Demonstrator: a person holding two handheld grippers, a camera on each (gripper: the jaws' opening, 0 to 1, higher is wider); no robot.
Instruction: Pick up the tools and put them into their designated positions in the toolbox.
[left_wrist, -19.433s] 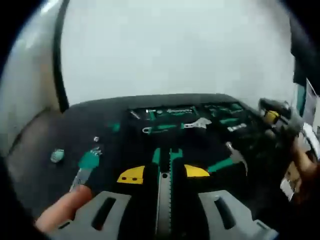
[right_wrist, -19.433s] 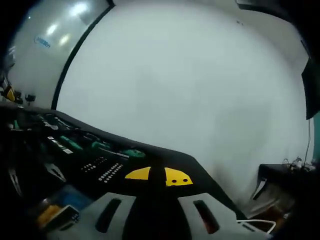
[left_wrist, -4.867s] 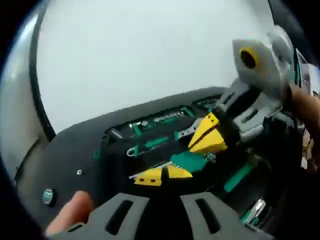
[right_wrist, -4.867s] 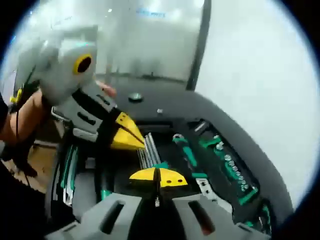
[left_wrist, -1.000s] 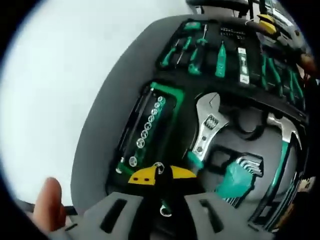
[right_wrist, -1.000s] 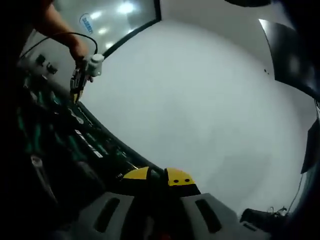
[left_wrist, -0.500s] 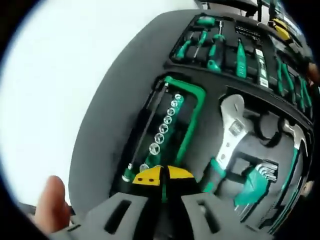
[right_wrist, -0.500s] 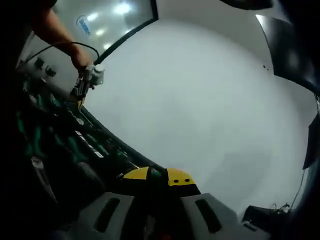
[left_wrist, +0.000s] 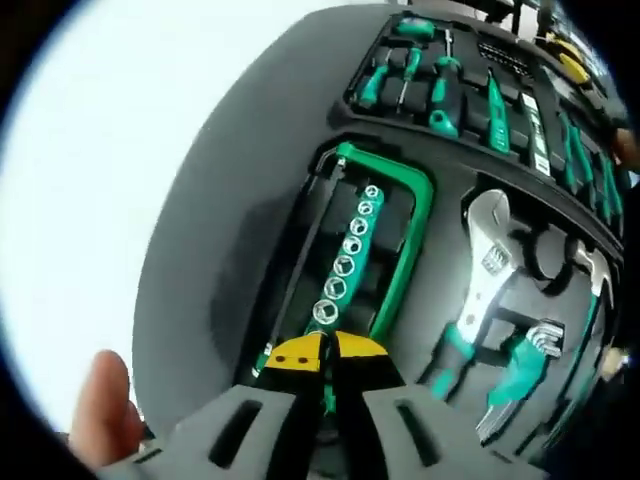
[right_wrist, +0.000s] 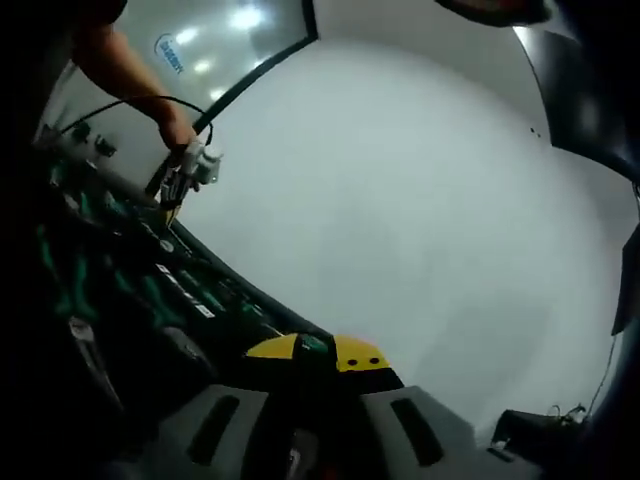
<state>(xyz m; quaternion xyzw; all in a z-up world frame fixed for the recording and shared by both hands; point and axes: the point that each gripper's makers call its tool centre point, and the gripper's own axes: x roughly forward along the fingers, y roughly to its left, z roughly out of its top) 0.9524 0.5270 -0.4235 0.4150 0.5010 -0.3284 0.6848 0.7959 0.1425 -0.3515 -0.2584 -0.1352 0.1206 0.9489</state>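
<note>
In the left gripper view, the left gripper (left_wrist: 327, 350) sits at 6 o'clock with its yellow-tipped jaws drawn close together, a thin green and dark piece showing in the narrow slit between them; whether they pinch it cannot be told. Just ahead of the tips lies the toolbox (left_wrist: 215, 240), a grey tray with dark cut-outs. A socket rail (left_wrist: 347, 262) runs from the jaw tips toward 1 o'clock, its row of shiny sockets framed by a green hacksaw frame (left_wrist: 412, 245) that bends around its far end. At 4 o'clock lies the wrench (left_wrist: 484, 277), its open head pointing to 1 o'clock, and past it at 4 o'clock the hex keys (left_wrist: 525, 355) in a green holder. Screwdrivers (left_wrist: 410, 75) with green handles fill the slots at 1 o'clock. A fingertip (left_wrist: 100, 410) shows at 8 o'clock.

In the right gripper view, the right gripper (right_wrist: 318, 352) sits at 6 o'clock, jaws nearly closed on something green between the tips; what it is cannot be told. The dark toolbox stretches toward 9 o'clock, and at 10 o'clock a hand (right_wrist: 178, 128) holds the left gripper down over it.
</note>
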